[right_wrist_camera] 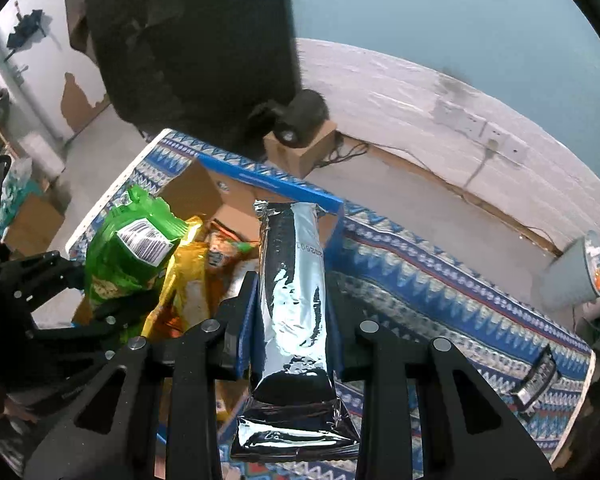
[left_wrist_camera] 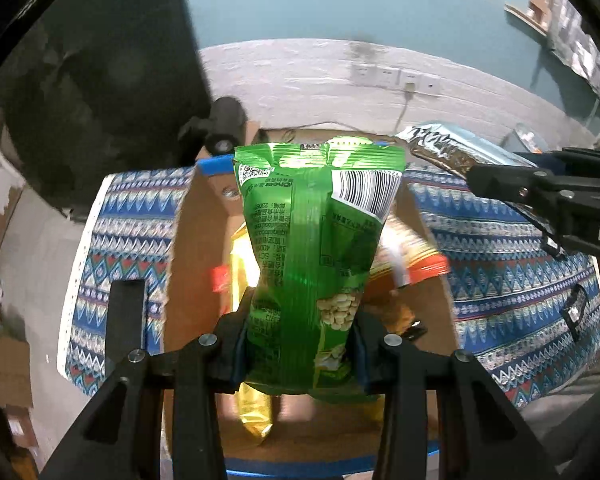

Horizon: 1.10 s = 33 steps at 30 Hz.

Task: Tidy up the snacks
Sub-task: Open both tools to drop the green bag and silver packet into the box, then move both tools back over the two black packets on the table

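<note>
My left gripper (left_wrist_camera: 300, 332) is shut on a green snack bag (left_wrist_camera: 314, 240) with a barcode label, held above an open cardboard box (left_wrist_camera: 198, 216) with a blue rim. Yellow and orange packets (left_wrist_camera: 412, 256) lie inside the box under the bag. My right gripper (right_wrist_camera: 294, 304) is shut on a long silver foil pack (right_wrist_camera: 294, 280), which hangs over the box's right wall (right_wrist_camera: 332, 232). In the right wrist view the green snack bag (right_wrist_camera: 132, 248) and the left gripper (right_wrist_camera: 100, 300) sit at the left over a gold packet (right_wrist_camera: 188, 280). In the left wrist view the silver foil pack (left_wrist_camera: 444, 148) and the right gripper (left_wrist_camera: 496, 180) show at the upper right.
The box rests on a table under a blue patterned cloth (right_wrist_camera: 440, 280). A small black clip (right_wrist_camera: 538, 376) lies on the cloth at the right. A black camera on a cardboard block (right_wrist_camera: 300, 132) stands behind the box, beside a dark panel. A grey bin (right_wrist_camera: 576, 276) stands by the wall.
</note>
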Each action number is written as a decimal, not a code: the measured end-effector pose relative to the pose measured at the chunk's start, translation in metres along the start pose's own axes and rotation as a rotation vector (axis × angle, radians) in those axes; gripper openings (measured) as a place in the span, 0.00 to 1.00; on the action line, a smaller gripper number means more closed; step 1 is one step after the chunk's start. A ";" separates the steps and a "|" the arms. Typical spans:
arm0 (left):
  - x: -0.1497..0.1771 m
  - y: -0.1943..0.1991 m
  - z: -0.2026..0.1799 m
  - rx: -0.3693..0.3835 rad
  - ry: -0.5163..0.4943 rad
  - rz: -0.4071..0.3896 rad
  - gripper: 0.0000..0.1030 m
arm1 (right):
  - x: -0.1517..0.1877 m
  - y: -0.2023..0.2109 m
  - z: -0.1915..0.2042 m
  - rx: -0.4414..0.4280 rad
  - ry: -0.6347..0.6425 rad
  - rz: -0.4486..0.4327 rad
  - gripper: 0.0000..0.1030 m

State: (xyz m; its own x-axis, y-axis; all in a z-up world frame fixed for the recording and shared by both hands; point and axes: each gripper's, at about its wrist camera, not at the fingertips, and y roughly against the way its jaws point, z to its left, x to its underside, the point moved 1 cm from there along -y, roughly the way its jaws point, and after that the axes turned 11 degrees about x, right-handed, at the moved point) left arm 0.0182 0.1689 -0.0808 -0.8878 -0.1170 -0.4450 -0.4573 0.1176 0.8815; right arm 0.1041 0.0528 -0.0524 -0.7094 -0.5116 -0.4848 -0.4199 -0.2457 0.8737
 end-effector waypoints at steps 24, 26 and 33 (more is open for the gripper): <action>0.009 -0.004 0.030 -0.078 0.075 0.005 0.69 | -0.003 -0.020 0.034 -0.050 0.024 0.057 0.54; 0.008 -0.002 0.026 -0.076 0.067 0.001 0.69 | -0.002 -0.017 0.027 -0.043 0.007 0.058 0.59; 0.003 0.000 0.000 -0.061 0.023 -0.011 0.73 | 0.008 -0.010 0.007 -0.019 -0.026 0.063 0.60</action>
State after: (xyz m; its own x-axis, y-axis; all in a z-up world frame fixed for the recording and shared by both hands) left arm 0.0155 0.1688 -0.0821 -0.8813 -0.1406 -0.4512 -0.4620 0.0555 0.8851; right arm 0.0992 0.0567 -0.0652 -0.7484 -0.5051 -0.4299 -0.3634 -0.2299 0.9028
